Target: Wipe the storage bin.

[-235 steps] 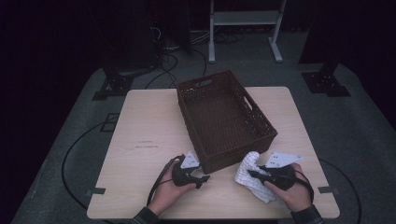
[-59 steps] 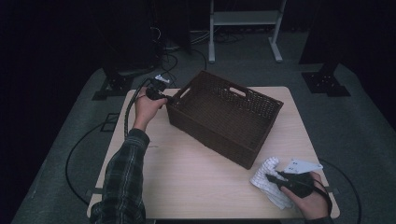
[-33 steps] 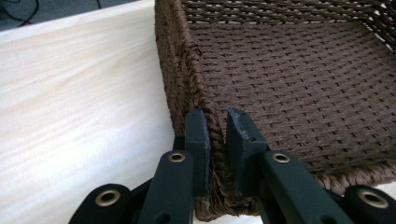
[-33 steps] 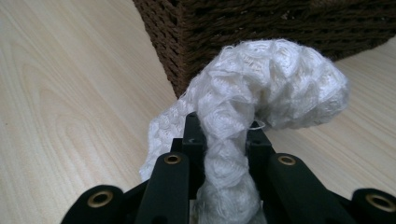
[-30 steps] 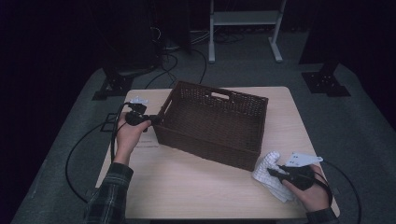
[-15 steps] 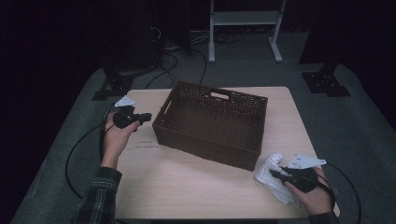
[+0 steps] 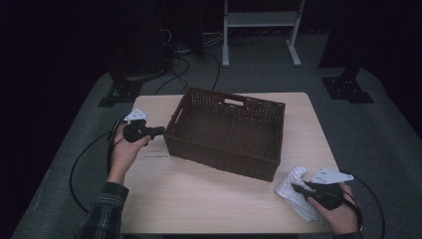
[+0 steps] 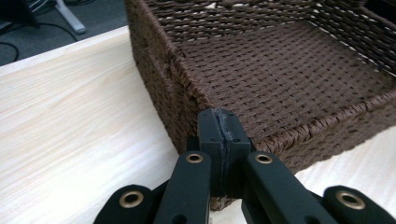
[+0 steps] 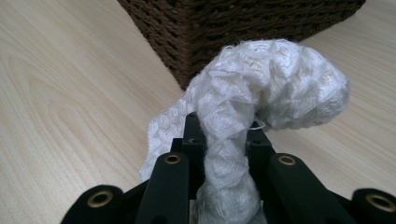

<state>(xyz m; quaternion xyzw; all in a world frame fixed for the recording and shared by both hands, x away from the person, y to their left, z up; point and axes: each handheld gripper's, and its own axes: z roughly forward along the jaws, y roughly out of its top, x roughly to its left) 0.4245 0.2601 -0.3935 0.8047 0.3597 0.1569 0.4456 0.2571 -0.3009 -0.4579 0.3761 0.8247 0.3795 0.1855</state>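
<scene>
Between the two grippers on the table point(image 7: 209, 199) sits the basket point(image 7: 226, 132), empty. Cloth point(image 7: 294, 191) lies at basket's near corner, pinched by right gripper point(image 7: 298, 188). Left gripper point(image 7: 158, 131), jaws pressed together w/ nothing between, just beside basket's end.

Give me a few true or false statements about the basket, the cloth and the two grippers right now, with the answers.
1. The right gripper is shut on the white cloth. True.
2. The wicker basket holds a folded cloth. False: the left gripper view shows its floor bare.
3. The left gripper has its jaws wide open. False: they are pressed together, holding nothing.
4. The cloth lies near the basket's corner, on the table. True.
</scene>
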